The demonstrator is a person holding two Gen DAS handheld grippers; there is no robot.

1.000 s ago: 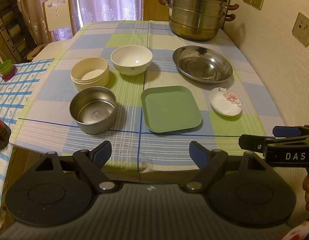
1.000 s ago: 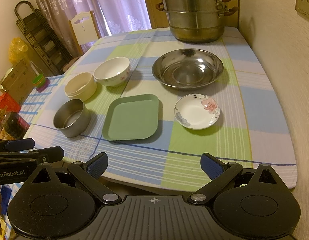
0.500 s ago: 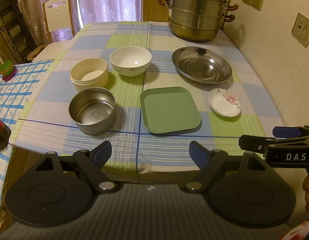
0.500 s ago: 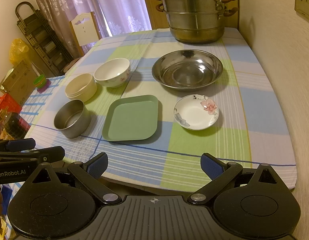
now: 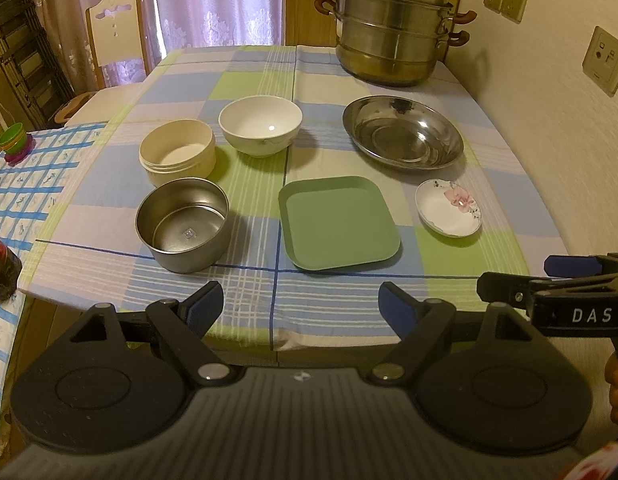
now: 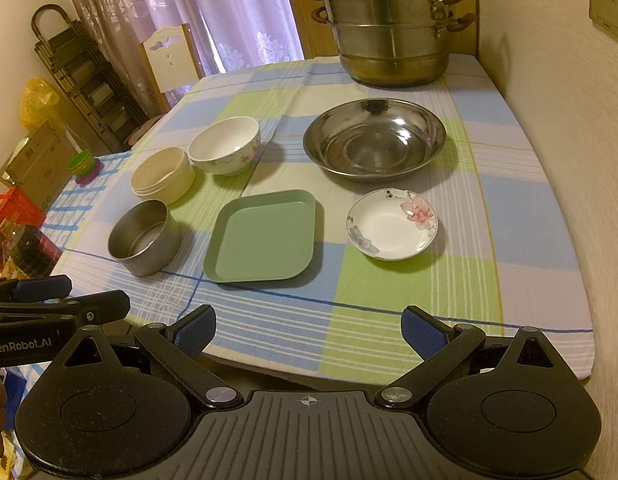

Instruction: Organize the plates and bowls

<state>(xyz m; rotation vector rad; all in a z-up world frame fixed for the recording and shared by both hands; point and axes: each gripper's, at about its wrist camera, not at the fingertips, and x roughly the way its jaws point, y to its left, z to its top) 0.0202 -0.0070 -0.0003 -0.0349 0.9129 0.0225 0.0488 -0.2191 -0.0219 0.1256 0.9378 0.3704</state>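
Nothing has been stacked yet: six dishes lie apart on the table (image 5: 489,248). On the left stand a steel bowl (image 5: 182,224), a cream bowl (image 5: 177,151) just behind it, and a white bowl (image 5: 260,125). The green plate (image 5: 337,222) lies in the middle, the small flowered dish (image 6: 391,224) to its right, and the wide steel basin (image 6: 374,138) behind them. The left hand-held gripper (image 5: 299,306) and the right hand-held gripper (image 6: 308,330) are both held spread wide and empty, short of the near table edge.

The step in hand is judged to be the first reach. A rim is best taken squarely, with one finger inside and one outside, and the piece lifted level before being nested. The smaller bowls should be set into larger ones gently, since the white bowl and the flowered dish look breakable. The steamer pot (image 5: 391,24) at the far edge is best left alone.
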